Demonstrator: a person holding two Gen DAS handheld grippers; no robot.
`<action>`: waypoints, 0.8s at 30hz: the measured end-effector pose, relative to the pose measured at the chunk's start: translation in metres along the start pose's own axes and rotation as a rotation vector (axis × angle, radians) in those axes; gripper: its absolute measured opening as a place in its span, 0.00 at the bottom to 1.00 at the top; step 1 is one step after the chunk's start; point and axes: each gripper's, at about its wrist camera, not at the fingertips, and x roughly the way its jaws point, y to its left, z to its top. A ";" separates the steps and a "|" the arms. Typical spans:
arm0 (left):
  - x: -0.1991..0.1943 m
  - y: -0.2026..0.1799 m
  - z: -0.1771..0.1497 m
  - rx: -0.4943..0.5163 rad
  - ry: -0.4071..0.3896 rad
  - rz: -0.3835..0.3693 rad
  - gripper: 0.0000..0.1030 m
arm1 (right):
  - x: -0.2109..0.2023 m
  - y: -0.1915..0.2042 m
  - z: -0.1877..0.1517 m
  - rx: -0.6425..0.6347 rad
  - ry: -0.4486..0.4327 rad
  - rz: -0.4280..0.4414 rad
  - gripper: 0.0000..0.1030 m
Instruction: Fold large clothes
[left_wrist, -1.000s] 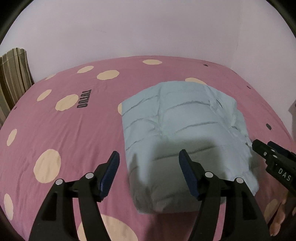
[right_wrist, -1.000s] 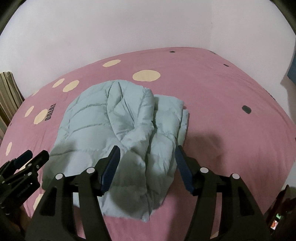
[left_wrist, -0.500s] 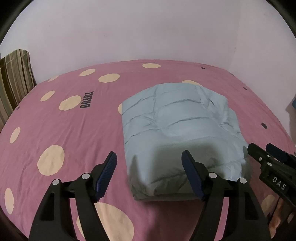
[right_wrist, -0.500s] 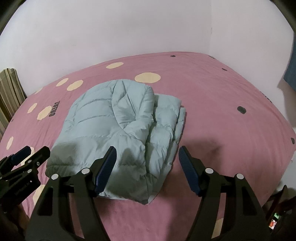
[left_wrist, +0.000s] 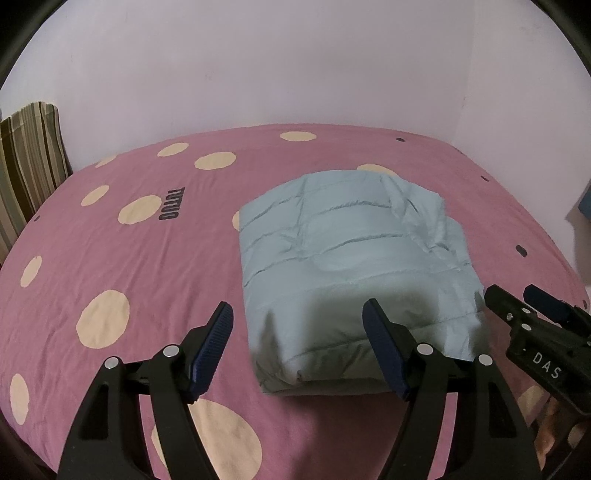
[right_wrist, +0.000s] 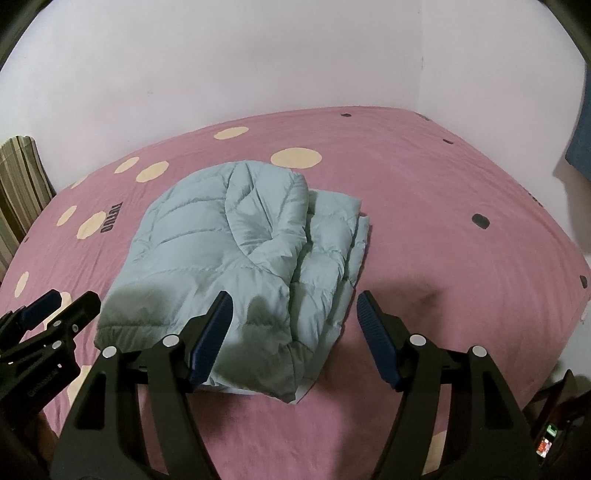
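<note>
Folded quilted jacket (left_wrist: 351, 273) lies on the bed (left_wrist: 110, 251) just ahead of both spread, empty claws, right of the left claw (left_wrist: 297, 350) and left of the right claw (right_wrist: 293, 339), its long axis running away from them.

The folded jacket (left_wrist: 354, 269) lies on the bed (left_wrist: 110, 236), near its middle. The left tongs (left_wrist: 297, 345) hang above the jacket's near edge, gaping and touching nothing; the right tongs (right_wrist: 291, 332) hang beside them over its near right corner, likewise gaping. A striped cushion (left_wrist: 29, 162) stands at the bed's far left, against the wall (left_wrist: 258, 62).
</note>
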 end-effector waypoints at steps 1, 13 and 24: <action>-0.001 0.000 0.000 0.000 -0.001 0.000 0.70 | -0.001 0.000 0.000 0.000 -0.002 0.000 0.67; -0.004 -0.001 0.000 -0.002 -0.006 0.001 0.71 | -0.004 0.003 0.001 -0.008 -0.013 -0.005 0.67; -0.005 0.000 0.002 -0.010 -0.010 0.001 0.74 | -0.005 0.003 0.002 -0.016 -0.014 -0.006 0.67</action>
